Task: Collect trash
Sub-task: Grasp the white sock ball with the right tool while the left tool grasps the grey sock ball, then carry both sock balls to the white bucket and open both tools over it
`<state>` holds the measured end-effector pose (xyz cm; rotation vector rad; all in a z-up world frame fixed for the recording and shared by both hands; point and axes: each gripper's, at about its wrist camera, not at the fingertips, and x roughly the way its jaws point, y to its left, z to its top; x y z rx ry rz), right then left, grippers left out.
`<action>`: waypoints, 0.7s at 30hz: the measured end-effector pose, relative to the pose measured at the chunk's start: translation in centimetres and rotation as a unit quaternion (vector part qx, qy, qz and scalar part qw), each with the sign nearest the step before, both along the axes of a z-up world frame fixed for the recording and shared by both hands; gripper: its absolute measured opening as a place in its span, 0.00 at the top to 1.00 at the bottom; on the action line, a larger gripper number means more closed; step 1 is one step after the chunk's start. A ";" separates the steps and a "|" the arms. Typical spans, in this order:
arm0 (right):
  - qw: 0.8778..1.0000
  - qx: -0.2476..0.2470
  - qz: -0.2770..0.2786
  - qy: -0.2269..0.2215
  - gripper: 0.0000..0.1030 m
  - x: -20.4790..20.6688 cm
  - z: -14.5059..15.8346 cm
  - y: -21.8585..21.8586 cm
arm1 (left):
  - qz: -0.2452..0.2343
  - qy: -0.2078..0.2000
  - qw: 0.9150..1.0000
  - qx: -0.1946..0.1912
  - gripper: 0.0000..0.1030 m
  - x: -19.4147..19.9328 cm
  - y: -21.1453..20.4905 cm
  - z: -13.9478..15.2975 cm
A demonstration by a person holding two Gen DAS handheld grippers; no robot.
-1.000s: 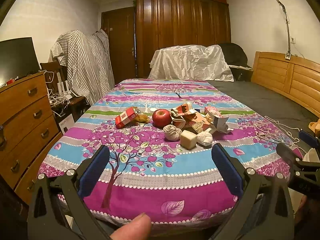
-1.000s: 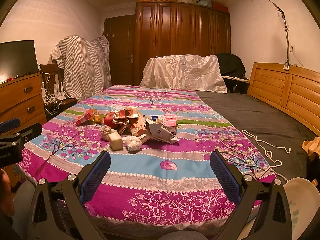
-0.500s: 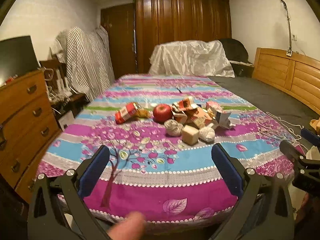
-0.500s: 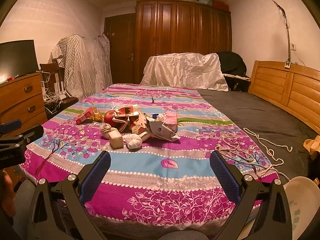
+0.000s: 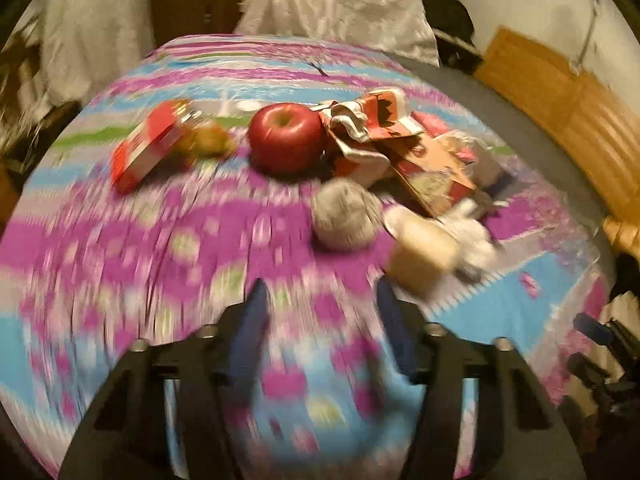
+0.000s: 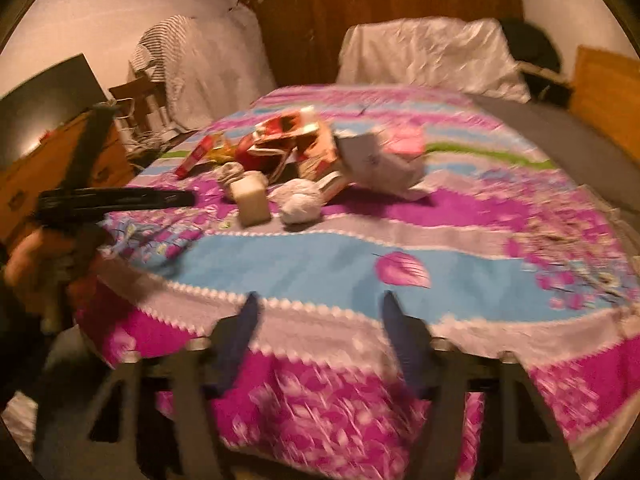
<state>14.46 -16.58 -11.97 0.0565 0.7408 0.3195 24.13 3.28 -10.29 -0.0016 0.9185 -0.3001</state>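
A bedroom with a bright bed cover

A pink, purple and blue bed cover [image 6: 320, 256] is lying over the bed. A shiny white sheet [image 6: 428, 52] is sitting at the far end. A big brown wardrobe [image 6: 360, 4] is standing behind it. A striped cloth [image 6: 188, 64] is hanging far left.

- Both views are smeared by motion; the bedspread [image 5: 132, 248] pattern is unreadable up close.
- The apple [image 6: 244, 154] is mostly hidden behind cartons [image 6: 304, 148] in the right view.
- Carton print is too blurred to read.
- The right claw [image 5: 600, 356] is cut off by the left view's edge.
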 end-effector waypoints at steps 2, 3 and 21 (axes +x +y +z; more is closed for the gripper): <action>1.000 0.021 0.015 0.009 0.43 2.2 0.1 0.3 | -0.032 0.003 0.999 0.013 0.52 1.5 -0.6 -0.5; 0.999 0.028 0.026 0.013 0.43 3.2 0.1 0.6 | -0.049 0.002 0.998 0.026 0.52 2.3 -0.9 -0.8; 0.986 0.111 0.053 0.112 0.54 17.9 -3.1 4.9 | -0.159 0.023 0.987 -0.004 0.63 7.3 -2.5 -2.5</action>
